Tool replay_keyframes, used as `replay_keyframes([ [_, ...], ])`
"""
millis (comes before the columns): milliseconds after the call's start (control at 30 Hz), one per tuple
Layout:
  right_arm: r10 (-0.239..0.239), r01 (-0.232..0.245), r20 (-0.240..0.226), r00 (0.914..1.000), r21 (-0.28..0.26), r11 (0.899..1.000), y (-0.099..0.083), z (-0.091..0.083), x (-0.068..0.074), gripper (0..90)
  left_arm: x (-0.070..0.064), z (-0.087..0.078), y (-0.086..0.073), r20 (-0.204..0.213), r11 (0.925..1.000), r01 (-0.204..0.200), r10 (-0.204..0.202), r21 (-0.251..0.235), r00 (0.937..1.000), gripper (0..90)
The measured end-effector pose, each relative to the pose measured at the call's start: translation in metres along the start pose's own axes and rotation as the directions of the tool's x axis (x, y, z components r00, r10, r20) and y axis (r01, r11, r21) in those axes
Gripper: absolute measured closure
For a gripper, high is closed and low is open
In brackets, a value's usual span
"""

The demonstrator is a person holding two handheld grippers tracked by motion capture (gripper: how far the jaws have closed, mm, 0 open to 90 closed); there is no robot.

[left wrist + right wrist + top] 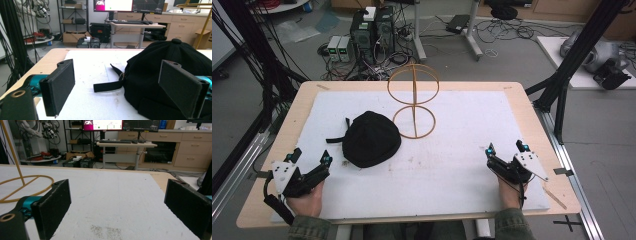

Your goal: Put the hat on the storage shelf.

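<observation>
A black cap point(371, 138) lies on the white mat point(452, 135), left of centre, its strap point(337, 138) trailing to the left. Behind it stands a yellow wire stand point(413, 100) made of two hoops on a post. My left gripper point(310, 158) rests at the mat's near left corner, open, a short way in front of the cap. In the left gripper view the cap point(160, 65) fills the right side beyond the jaws. My right gripper point(507, 149) rests open at the near right, with nothing between its jaws. The stand's base hoop point(27, 185) shows at the left of the right gripper view.
The mat covers a wooden table point(287, 130). Black frame posts point(572, 60) rise at the right edge and cables hang at the left. Computers point(372, 30) and wiring sit on the floor beyond the far edge.
</observation>
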State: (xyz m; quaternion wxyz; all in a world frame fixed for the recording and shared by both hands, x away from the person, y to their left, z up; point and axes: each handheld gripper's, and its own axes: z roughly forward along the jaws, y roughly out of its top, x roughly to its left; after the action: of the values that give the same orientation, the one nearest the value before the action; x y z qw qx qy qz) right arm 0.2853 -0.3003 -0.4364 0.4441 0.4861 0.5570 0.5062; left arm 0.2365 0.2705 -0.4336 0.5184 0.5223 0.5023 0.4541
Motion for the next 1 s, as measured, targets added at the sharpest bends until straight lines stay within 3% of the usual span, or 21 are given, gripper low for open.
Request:
replay_keyframes([
  [367,0.009,-0.009,0.002,1.0,0.002,1.0,0.0,0.0,-0.001,6.2,0.007,-0.005,0.003,0.009,0.9997,0.023,-0.023,0.0,0.9997,14.0],
  [533,0.016,-0.016,0.003,0.9999,0.003,1.0,0.001,-0.001,-0.001,6.2,0.01,-0.002,0.015,0.055,0.9995,0.029,-0.03,0.012,0.998,14.0],
  [733,0.021,-0.021,0.008,0.9998,0.002,1.0,0.0,0.0,-0.005,6.2,0.008,0.002,0.025,0.104,0.9993,0.007,-0.011,0.036,0.9945,13.1],
  [1000,0.023,-0.023,0.003,0.9997,0.008,1.0,0.001,0.001,-0.004,6.2,-0.004,0.022,0.037,0.198,0.9925,-0.06,0.038,0.106,0.9794,12.8],
])
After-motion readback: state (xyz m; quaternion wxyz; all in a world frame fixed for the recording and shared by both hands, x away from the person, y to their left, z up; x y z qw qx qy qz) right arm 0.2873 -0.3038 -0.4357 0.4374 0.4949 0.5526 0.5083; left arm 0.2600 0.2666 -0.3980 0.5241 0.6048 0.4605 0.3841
